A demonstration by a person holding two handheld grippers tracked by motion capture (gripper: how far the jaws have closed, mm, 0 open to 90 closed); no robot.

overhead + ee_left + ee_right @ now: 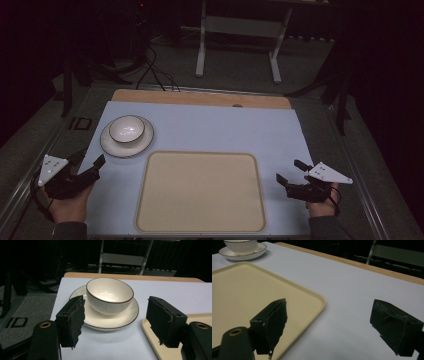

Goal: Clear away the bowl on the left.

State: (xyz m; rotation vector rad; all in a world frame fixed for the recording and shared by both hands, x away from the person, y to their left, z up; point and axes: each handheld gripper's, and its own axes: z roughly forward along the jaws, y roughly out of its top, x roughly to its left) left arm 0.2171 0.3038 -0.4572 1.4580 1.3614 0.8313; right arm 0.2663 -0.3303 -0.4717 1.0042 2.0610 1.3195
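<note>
The letters "ID" (17, 322) are read on the floor left of the table (210, 130); one bowl (127, 128) is seen standing in one saucer (114, 146), just beyond one empty tray (201, 192); the left gripper (90, 162) is held spread and empty near the saucer; the right gripper (292, 171) is likewise spread and empty, right of the tray.
</note>
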